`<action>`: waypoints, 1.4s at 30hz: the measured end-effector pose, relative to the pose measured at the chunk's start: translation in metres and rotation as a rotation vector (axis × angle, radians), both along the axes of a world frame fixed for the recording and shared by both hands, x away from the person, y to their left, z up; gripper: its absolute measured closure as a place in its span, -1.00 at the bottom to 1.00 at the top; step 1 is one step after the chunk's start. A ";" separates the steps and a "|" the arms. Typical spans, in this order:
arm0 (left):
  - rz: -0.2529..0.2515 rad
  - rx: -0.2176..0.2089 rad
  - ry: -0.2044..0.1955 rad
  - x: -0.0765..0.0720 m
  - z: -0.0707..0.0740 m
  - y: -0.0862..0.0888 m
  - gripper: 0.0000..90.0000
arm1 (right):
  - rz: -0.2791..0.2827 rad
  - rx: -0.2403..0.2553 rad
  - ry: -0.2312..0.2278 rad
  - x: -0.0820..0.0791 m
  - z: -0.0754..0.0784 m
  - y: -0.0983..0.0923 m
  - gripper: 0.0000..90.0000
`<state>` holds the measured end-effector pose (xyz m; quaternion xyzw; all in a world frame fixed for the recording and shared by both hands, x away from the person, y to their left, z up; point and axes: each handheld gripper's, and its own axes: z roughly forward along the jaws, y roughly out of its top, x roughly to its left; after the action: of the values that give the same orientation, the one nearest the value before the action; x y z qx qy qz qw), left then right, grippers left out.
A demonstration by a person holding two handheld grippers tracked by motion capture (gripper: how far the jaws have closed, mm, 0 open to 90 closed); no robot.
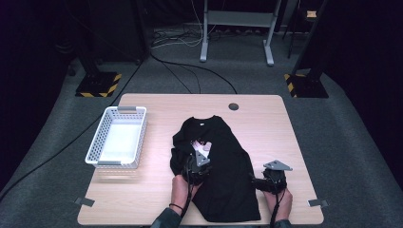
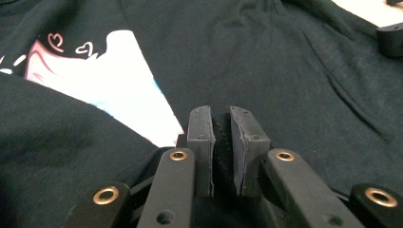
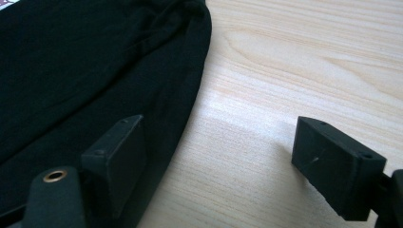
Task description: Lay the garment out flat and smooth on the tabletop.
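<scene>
black pads of the left gripper (image 2: 222, 142) stand nearly together at the lower middle of the left gripper view, with a small fold of the black t-shirt (image 2: 266, 61) pinched between them. just to the upper left of the pads a wedge of the shirt's white and pink print (image 2: 119, 80), with small heart outlines, shows where the cloth is folded back. in the high view the left gripper (image 1: 198, 164) sits on the shirt's left part, below the middle of the frame, with the person's left hand (image 1: 183, 187) behind it toward the bottom edge.

the right gripper (image 3: 218, 156) has its jaws wide apart and nothing gripped: in the right gripper view one pad lies over the shirt's dark edge at the lower left, the other over bare wood at the lower right. in the high view it (image 1: 272, 178) rests at the shirt's right edge, lower right of centre.

the t-shirt (image 1: 223, 166) lies spread across the middle and lower part of the wooden table (image 1: 266, 123). a white basket (image 1: 119, 137) stands well apart on the table's left side.
</scene>
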<state>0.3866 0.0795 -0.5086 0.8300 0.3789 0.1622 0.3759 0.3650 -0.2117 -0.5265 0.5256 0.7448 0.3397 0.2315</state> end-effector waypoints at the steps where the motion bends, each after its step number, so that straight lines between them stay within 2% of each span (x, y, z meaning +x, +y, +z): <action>1: 0.004 -0.006 0.004 -0.001 0.000 0.001 0.76 | 0.000 0.000 0.000 0.000 0.000 0.000 -0.60; 7: 0.001 -0.030 -0.012 -0.008 0.005 0.006 0.76 | 0.001 0.000 0.000 0.000 0.000 0.000 -0.60; 15: 0.010 -0.021 -0.010 -0.017 0.000 0.017 0.76 | 0.003 0.000 0.000 0.000 0.000 0.000 -0.60; 23: 0.030 -0.070 -0.016 -0.023 0.004 0.028 0.76 | 0.001 0.000 0.001 0.000 0.000 0.000 -0.61; 27: 0.034 -0.051 -0.025 -0.027 0.004 0.032 0.76 | 0.001 0.000 0.001 0.000 0.000 0.000 -0.61; 30: 0.051 -0.069 -0.019 -0.030 0.004 0.037 0.76 | 0.001 0.000 0.001 0.000 0.000 0.000 -0.61; 36: 0.054 -0.083 -0.014 -0.033 0.002 0.041 0.76 | 0.002 0.000 0.001 0.000 0.000 0.000 -0.60; 42: 0.044 -0.057 -0.025 -0.040 0.000 0.042 0.76 | 0.002 0.000 0.001 0.000 0.000 0.000 -0.60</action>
<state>0.3467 0.1218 -0.5084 0.8083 0.3968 0.1697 0.4005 0.3651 -0.2119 -0.5265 0.5250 0.7454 0.3399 0.2307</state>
